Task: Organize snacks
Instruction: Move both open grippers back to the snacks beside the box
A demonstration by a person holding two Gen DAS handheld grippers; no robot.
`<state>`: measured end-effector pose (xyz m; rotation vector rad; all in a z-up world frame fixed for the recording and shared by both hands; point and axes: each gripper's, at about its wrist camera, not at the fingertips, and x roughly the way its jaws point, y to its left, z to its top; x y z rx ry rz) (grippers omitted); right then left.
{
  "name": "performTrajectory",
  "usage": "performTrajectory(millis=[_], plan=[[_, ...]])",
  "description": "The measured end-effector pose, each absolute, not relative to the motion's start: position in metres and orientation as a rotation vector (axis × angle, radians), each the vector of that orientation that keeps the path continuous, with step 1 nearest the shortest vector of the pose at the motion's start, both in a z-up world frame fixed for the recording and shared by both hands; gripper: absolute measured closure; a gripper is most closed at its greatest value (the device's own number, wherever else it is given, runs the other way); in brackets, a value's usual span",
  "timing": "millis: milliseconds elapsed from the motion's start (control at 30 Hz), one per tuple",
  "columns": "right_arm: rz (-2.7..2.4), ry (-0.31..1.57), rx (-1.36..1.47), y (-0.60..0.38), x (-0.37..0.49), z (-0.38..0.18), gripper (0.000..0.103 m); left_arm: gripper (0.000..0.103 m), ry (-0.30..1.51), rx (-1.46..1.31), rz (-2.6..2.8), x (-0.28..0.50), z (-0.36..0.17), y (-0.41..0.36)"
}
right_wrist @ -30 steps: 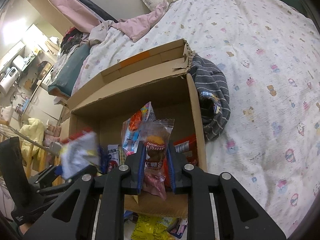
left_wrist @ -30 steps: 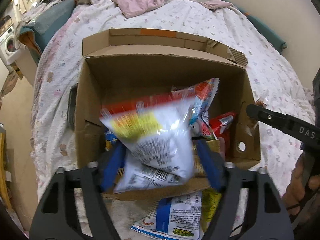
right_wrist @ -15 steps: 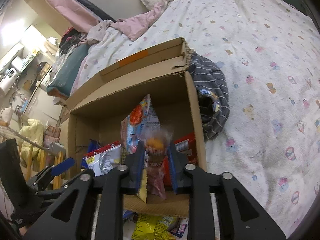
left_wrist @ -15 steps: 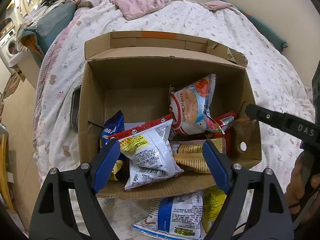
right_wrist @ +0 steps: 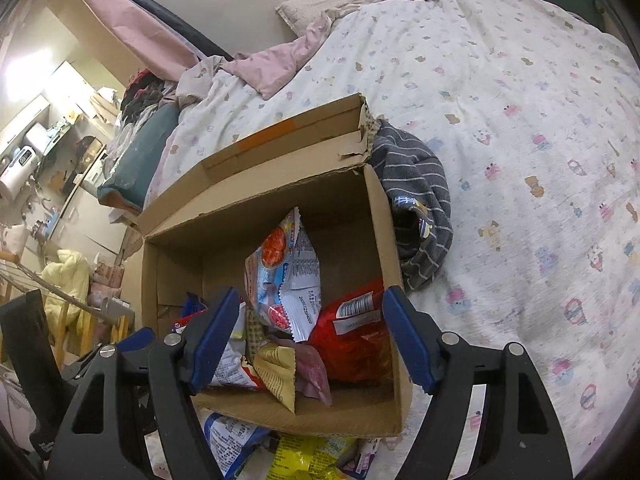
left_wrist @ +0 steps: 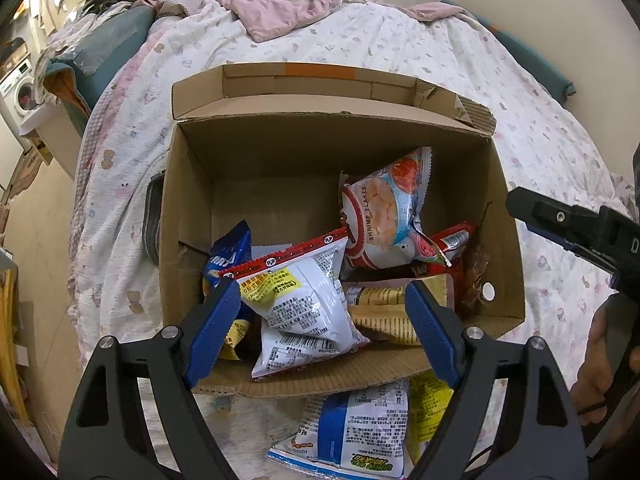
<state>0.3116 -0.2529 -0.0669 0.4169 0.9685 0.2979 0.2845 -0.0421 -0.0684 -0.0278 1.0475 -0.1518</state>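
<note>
An open cardboard box (left_wrist: 280,160) stands on the bed and holds several snack bags. A white bag with a red top (left_wrist: 304,304) lies at its near side, and a shrimp flakes bag (left_wrist: 384,216) leans behind it. My left gripper (left_wrist: 322,286) hovers open over the box's near edge with nothing in its grip. My right gripper (right_wrist: 312,294) hangs over the box's (right_wrist: 376,208) right part. Its jaws are opening and nothing is pressed between them. Below it a small pink-ended cake packet (right_wrist: 316,368) lies beside a red bag (right_wrist: 356,336).
Outside the box, by its near wall, lie a blue-and-white bag (left_wrist: 360,432) and a yellow bag (left_wrist: 428,404). A grey striped garment (right_wrist: 420,200) is bunched against the box's right wall. Patterned bed sheet (right_wrist: 520,120) spreads to the right. Furniture crowds the far left.
The white bag dropped from between my left fingers and settled in the box. My right gripper opened and let go of the cake packet, which fell into the box.
</note>
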Motion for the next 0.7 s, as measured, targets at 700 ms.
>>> performTrajectory(millis=[700], plan=[[0.373, 0.874, 0.363, -0.248, 0.244, -0.031, 0.017, 0.021, 0.908, 0.074, -0.127, 0.235, -0.045, -0.034]])
